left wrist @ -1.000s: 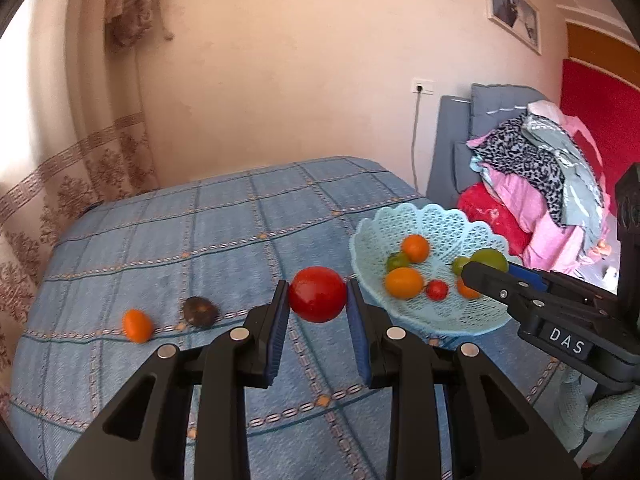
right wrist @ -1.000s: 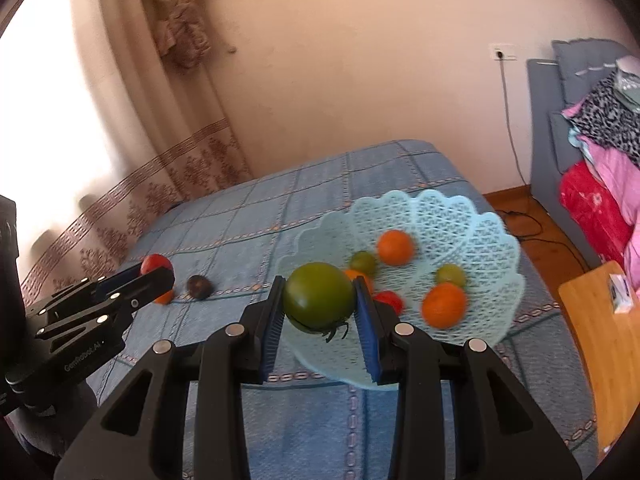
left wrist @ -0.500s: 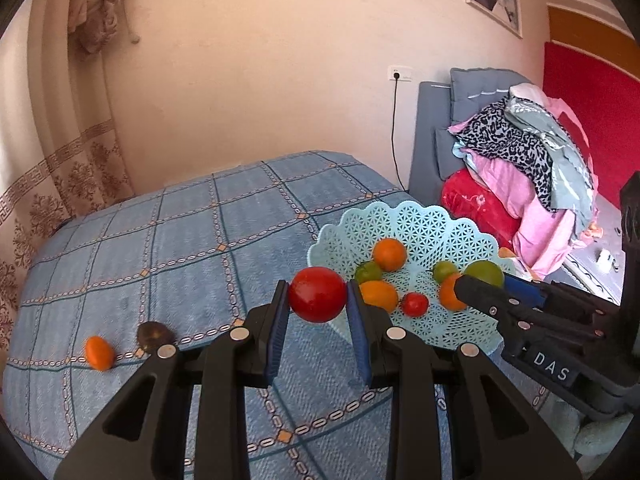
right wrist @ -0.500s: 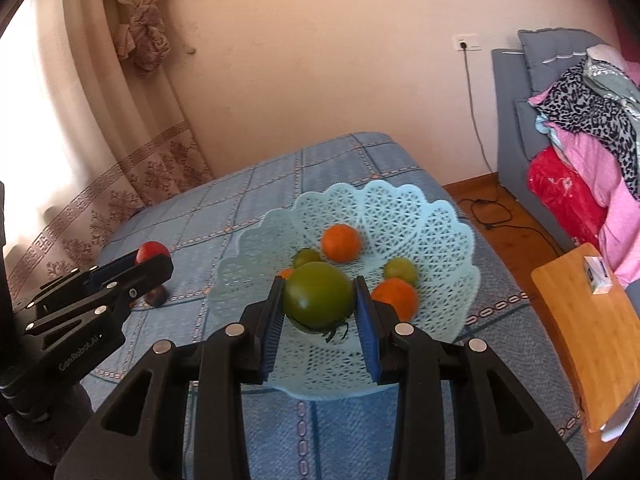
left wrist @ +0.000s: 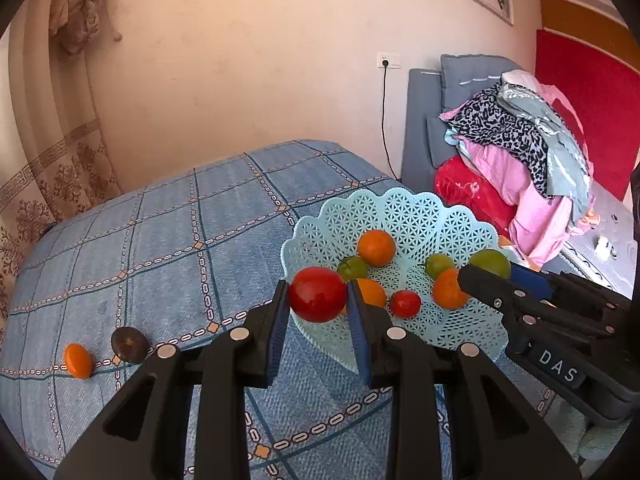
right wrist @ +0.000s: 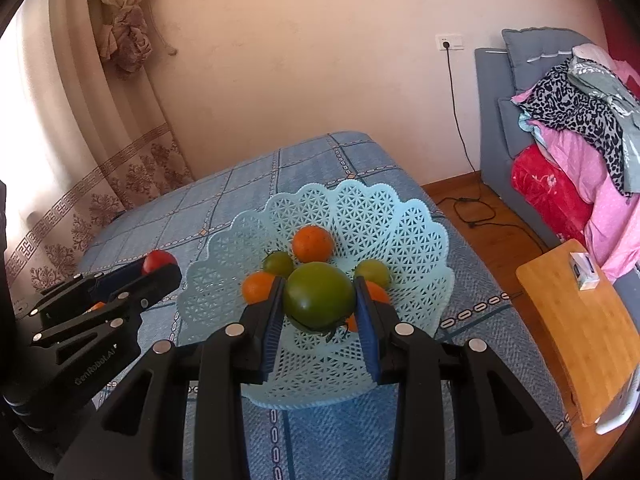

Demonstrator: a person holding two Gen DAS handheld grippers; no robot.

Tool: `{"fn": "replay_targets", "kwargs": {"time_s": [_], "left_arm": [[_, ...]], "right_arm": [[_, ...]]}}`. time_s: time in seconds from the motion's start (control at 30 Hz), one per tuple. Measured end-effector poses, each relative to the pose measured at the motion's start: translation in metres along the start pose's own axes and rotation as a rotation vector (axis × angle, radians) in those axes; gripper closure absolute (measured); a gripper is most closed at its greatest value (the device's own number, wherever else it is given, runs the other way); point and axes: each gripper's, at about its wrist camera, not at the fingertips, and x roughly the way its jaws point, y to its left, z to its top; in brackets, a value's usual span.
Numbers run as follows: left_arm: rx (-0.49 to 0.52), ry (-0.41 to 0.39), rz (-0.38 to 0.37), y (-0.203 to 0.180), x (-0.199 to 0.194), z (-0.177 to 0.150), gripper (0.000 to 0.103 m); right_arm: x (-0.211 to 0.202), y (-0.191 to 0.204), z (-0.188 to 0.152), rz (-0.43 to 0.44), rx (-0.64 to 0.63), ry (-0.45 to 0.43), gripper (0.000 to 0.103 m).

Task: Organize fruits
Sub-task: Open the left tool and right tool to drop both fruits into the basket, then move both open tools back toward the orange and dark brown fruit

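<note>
My left gripper [left wrist: 318, 304] is shut on a red tomato [left wrist: 317, 294] and holds it above the near left rim of the pale blue lattice basket [left wrist: 404, 212]. My right gripper [right wrist: 319, 312] is shut on a green tomato [right wrist: 318, 296] and holds it over the basket [right wrist: 360, 208]. The basket holds several oranges, green fruits and a small red tomato [left wrist: 405, 303]. A small orange fruit [left wrist: 78, 360] and a dark brown fruit [left wrist: 129, 344] lie on the blue checked bedcover [left wrist: 180, 240] at the left.
A grey headboard with piled clothes [left wrist: 520, 152] stands to the right of the bed. A wooden side table [right wrist: 580, 320] stands at the right. A curtain [right wrist: 100, 100] hangs at the left. The wall is behind the bed.
Both grippers have moved closer to the basket with their tomatoes. The green tomato now hangs over the basket's middle and the red tomato has reached its left rim.
</note>
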Motion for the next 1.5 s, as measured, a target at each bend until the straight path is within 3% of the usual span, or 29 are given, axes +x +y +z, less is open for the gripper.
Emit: {"fn": "replay_targets", "kwargs": {"time_s": [0.1,0.2,0.3,0.4,0.57,0.7,0.9,1.0,1.5], "left_arm": [[0.000,0.004,-0.011,-0.001,0.003,0.001,0.072],[0.003,-0.024,0.003,-0.001,0.001,0.000,0.041],[0.007,-0.031,0.005,0.000,0.000,0.000,0.041],[0.001,-0.031,0.013,0.003,0.001,-0.001,0.039],[-0.014,-0.031,0.025,0.009,0.001,-0.001,0.032],[-0.024,-0.039,0.045,0.013,0.000,-0.002,0.013],[-0.047,-0.038,0.074,0.025,-0.003,-0.005,0.013],[-0.052,-0.039,0.090,0.030,-0.005,-0.007,0.013],[-0.152,-0.046,0.149,0.079,-0.035,-0.024,0.012]], "right_arm": [[0.000,-0.004,0.001,-0.005,0.016,-0.012,0.068],[0.002,-0.008,0.001,-0.012,0.035,-0.011,0.067],[0.002,-0.013,0.002,-0.018,0.056,-0.011,0.067],[-0.001,-0.015,0.002,-0.009,0.068,-0.028,0.054],[-0.009,-0.011,0.004,-0.002,0.063,-0.057,0.054],[-0.009,-0.009,0.003,0.000,0.056,-0.057,0.054],[-0.008,-0.004,0.001,0.004,0.046,-0.055,0.053],[-0.008,-0.001,0.000,0.002,0.043,-0.066,0.044],[0.008,0.053,-0.001,0.038,-0.074,-0.039,0.042]]}}
